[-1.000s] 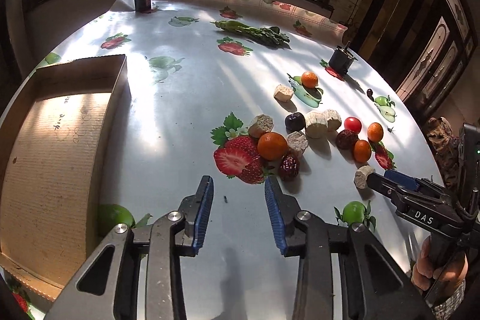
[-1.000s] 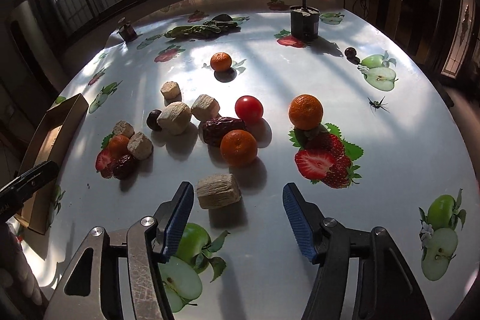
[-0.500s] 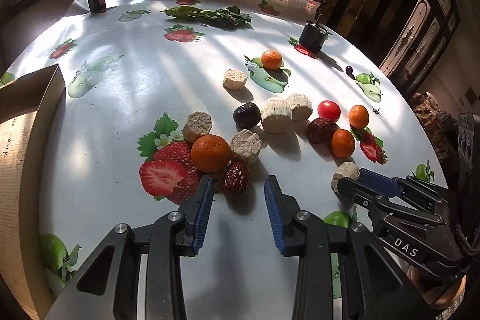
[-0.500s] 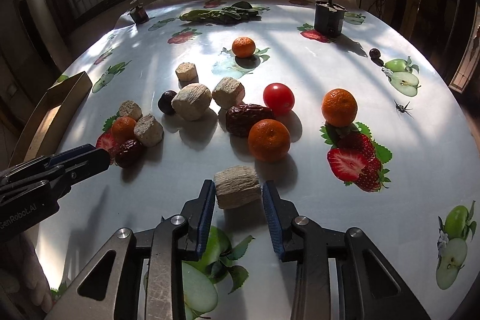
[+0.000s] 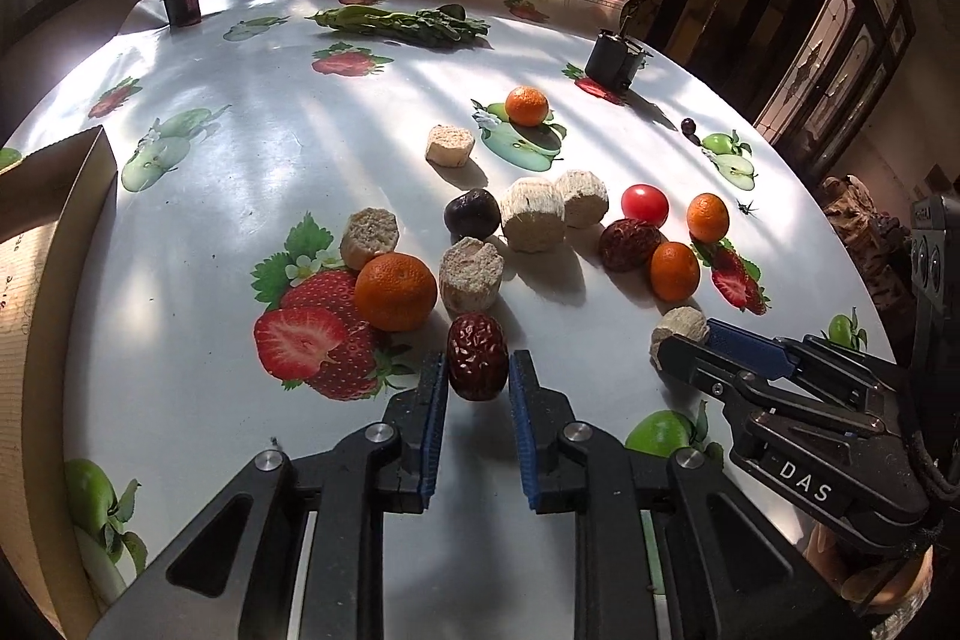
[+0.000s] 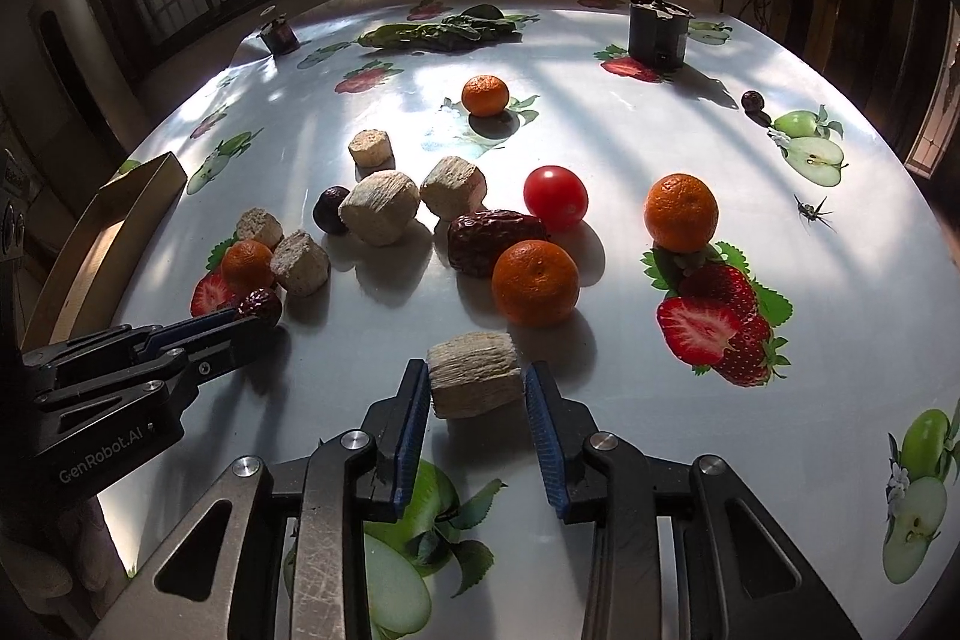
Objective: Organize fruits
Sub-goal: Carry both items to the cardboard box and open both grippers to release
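Observation:
My left gripper (image 5: pixel 478 377) is shut on a dark red date (image 5: pixel 477 355), which rests on the table beside an orange (image 5: pixel 395 290) and a beige chunk (image 5: pixel 471 274). The date also shows in the right wrist view (image 6: pixel 259 305). My right gripper (image 6: pixel 477 383) is shut on a beige fibrous chunk (image 6: pixel 474 373), which rests on the table; it also shows in the left wrist view (image 5: pixel 678 328). Behind lie a second date (image 6: pixel 493 239), oranges (image 6: pixel 535 283) (image 6: pixel 681 212), a tomato (image 6: pixel 555 196), a dark plum (image 6: pixel 331 217) and more beige chunks (image 6: pixel 379 208).
A cardboard box (image 5: pixel 36 274) lies at the table's left edge, also in the right wrist view (image 6: pixel 102 238). Green vegetables (image 5: pixel 399 22), a dark can (image 5: pixel 613 58) and a small jar (image 5: pixel 182 3) stand at the back. A far orange (image 6: pixel 485 95) lies alone.
Both grippers moved forward and closed. The left jaws came around the dark red date and shut on it. The right jaws closed from wide open onto the beige chunk.

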The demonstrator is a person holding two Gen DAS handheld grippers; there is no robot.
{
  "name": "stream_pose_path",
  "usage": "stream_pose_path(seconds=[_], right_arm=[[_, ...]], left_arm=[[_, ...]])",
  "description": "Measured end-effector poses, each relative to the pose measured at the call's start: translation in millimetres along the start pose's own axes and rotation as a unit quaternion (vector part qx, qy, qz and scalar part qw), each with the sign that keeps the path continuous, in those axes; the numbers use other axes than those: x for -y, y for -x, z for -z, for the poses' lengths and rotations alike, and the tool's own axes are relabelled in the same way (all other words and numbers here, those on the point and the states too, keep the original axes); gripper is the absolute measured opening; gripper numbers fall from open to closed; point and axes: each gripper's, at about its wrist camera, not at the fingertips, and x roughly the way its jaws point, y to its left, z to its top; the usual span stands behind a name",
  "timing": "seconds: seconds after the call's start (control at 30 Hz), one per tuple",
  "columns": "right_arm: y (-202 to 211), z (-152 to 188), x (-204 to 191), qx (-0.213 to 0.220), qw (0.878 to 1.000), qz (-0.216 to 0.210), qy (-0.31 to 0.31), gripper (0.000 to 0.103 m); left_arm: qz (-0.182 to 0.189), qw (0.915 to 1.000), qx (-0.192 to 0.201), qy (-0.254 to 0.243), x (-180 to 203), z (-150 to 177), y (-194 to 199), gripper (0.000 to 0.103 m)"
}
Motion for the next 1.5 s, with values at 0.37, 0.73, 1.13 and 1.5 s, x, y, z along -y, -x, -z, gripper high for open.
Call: stream_pose_path(seconds=[0.37,0.73,1.13,1.5], right_arm=[[83,-9,-46,0.070,0.996,-0.055,0.023,0.035],[230,-111,-154,0.175,0.961,-0.198,0.082,0.035],[96,-186,-293,0.073,0.965,-0.209,0.142,0.035],[-110,-131,-341,-0.054,0.969,-0.159,0.180,0.035]], left_arm=[[0.041,0.9931,0.104,0.035,-32,5,139,0.020],[-0.077,0.9708,0.226,0.025,-109,-51,339,0.020],[-0.165,0.9757,0.111,0.091,-246,-107,215,0.020],[-0.143,0.9731,-0.004,0.181,-331,-76,67,0.020]])
